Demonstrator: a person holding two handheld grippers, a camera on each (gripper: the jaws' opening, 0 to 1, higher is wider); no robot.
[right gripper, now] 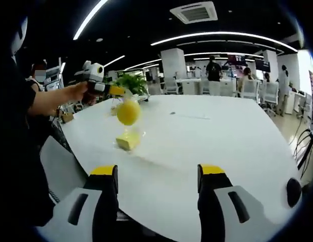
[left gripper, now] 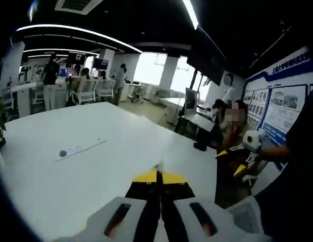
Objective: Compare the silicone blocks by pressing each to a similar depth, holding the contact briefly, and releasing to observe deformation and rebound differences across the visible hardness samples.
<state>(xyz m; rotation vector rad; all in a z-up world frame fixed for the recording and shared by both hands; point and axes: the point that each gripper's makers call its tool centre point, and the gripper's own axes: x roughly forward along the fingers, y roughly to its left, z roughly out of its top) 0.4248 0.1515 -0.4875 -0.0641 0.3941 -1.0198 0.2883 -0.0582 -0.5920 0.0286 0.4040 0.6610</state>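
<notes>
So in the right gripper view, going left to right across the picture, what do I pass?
The person's forearm → the left gripper that the hand holds out → the yellow ball above a yellow block → a thin strip lying flat on the white table → white chairs at the far right.

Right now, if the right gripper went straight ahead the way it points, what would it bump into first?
Probably nothing soon: the right gripper, jaws open, points over bare white table. The yellow block sits left of that line, though depth is hard to judge.
</notes>
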